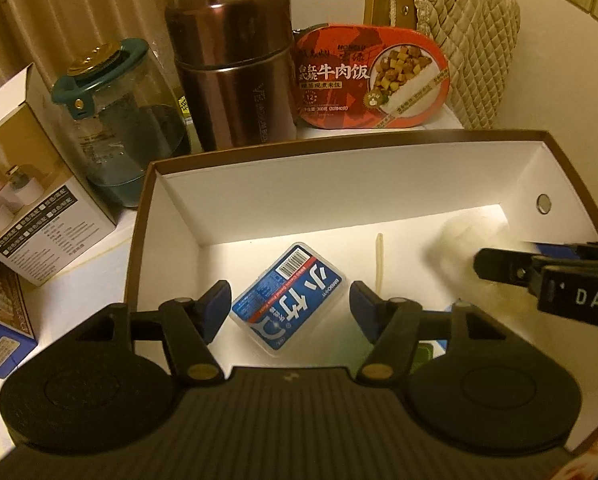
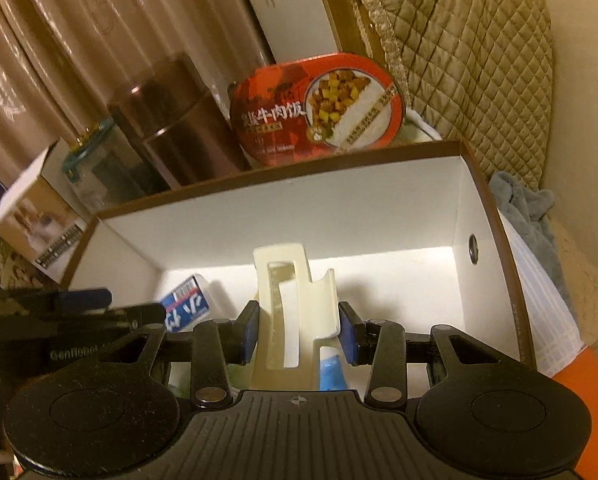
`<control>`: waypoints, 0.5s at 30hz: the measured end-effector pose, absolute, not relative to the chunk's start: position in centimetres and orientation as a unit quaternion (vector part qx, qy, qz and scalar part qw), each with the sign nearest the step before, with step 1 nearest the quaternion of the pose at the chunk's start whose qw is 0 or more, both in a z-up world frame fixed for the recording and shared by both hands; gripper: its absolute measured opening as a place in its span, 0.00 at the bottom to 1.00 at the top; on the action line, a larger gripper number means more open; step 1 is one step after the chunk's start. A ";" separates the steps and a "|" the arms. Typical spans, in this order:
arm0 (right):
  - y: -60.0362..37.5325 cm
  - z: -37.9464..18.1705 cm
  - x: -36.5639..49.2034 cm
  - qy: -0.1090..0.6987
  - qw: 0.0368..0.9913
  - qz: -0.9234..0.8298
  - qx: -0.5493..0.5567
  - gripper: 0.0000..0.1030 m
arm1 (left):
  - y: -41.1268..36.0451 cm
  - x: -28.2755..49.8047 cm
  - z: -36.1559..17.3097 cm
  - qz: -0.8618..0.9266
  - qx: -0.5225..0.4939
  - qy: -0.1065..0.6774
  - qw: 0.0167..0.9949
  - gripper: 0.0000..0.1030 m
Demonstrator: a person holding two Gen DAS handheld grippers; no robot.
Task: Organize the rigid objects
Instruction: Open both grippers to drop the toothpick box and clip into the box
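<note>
Left gripper (image 1: 290,307) hangs released over the blue floss case (image 1: 289,295) lying flat in the white-lined box (image 1: 339,184). Right gripper (image 2: 298,327) fingers clamp a cream plastic clip (image 2: 285,312) above that box. Red meal tub (image 1: 373,76) reads 牛肉饭. Only the right view shows the grey cloth (image 2: 527,208).

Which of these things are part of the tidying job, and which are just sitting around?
Part of the job:
- brown cardboard box with white inside
- small blue-labelled clear plastic case, lying in the box between the open left gripper
- cream plastic clip, clamped in the right gripper

Just lying about:
- bronze metal flask
- red oval meal tub
- teal-lidded glass jar
- beige quilted cover
</note>
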State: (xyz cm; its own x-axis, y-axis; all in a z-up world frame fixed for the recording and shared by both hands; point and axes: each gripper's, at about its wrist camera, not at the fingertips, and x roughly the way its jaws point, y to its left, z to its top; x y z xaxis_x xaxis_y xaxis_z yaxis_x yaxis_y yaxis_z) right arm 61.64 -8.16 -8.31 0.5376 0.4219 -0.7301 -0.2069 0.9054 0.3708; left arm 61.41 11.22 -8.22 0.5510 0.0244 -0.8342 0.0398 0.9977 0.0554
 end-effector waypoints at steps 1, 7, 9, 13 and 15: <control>-8.1 -8.2 61.5 0.443 0.869 0.184 0.122 0.39 | 11.2 61.2 -8.1 -0.006 0.033 0.473 0.881 0.60; -8.4 -7.4 60.0 0.437 0.870 0.197 0.114 0.53 | 10.9 59.5 -7.0 -0.015 0.029 0.469 0.882 0.60; -8.7 -7.4 59.4 0.442 0.868 0.199 0.109 0.53 | 10.8 58.9 -6.6 -0.018 0.025 0.469 0.883 0.60; -9.4 -7.1 57.7 0.446 0.865 0.203 0.103 0.54 | 10.7 57.4 -5.7 -0.020 0.017 0.466 0.885 0.60; -9.8 -6.9 56.9 0.447 0.865 0.204 0.101 0.55 | 10.6 56.6 -5.3 -0.021 0.014 0.464 0.886 0.60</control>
